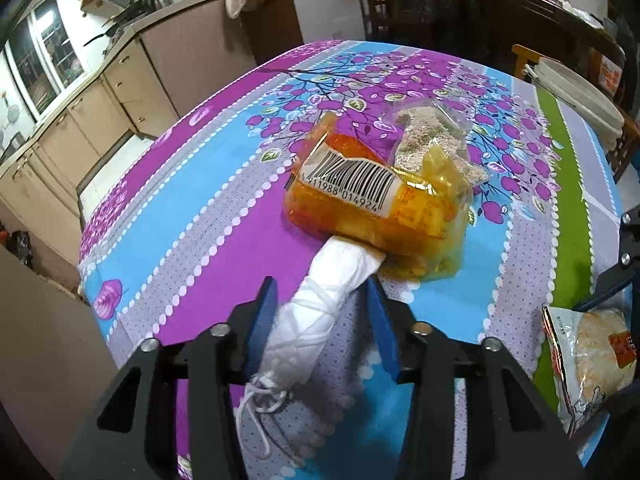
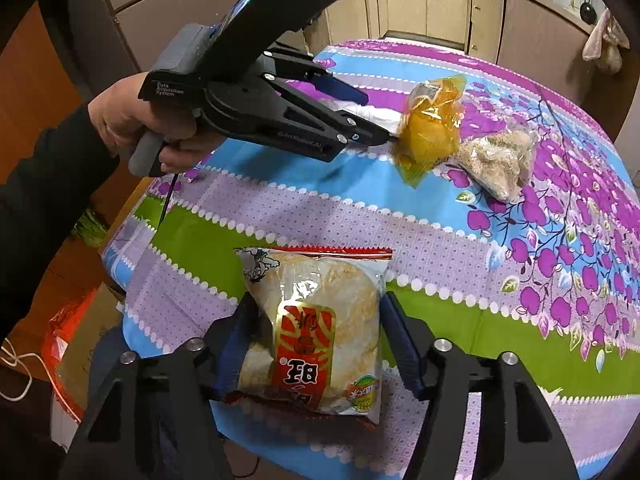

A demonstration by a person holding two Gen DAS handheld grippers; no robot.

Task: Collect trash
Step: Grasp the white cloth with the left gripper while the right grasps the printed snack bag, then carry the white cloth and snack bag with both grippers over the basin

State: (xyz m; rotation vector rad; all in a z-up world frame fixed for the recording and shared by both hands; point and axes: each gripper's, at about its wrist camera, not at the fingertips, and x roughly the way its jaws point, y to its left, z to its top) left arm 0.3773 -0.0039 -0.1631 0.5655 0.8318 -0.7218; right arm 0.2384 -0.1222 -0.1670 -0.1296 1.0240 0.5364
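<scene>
A rolled white face mask with loose strings lies on the flowered tablecloth. My left gripper straddles it with its blue pads on either side, and a strip of cloth shows between each pad and the mask. Its far end tucks under an orange wrapper with a barcode. A clear bag of crumbs lies behind that. In the right wrist view my right gripper is shut on a rice-cracker snack bag at the table's near edge. A hand holds the left gripper over the mask.
Stacked white plates sit at the table's far right corner. Kitchen cabinets run along the wall beyond the table. An open cardboard box with red wrapping stands on the floor below the near table edge.
</scene>
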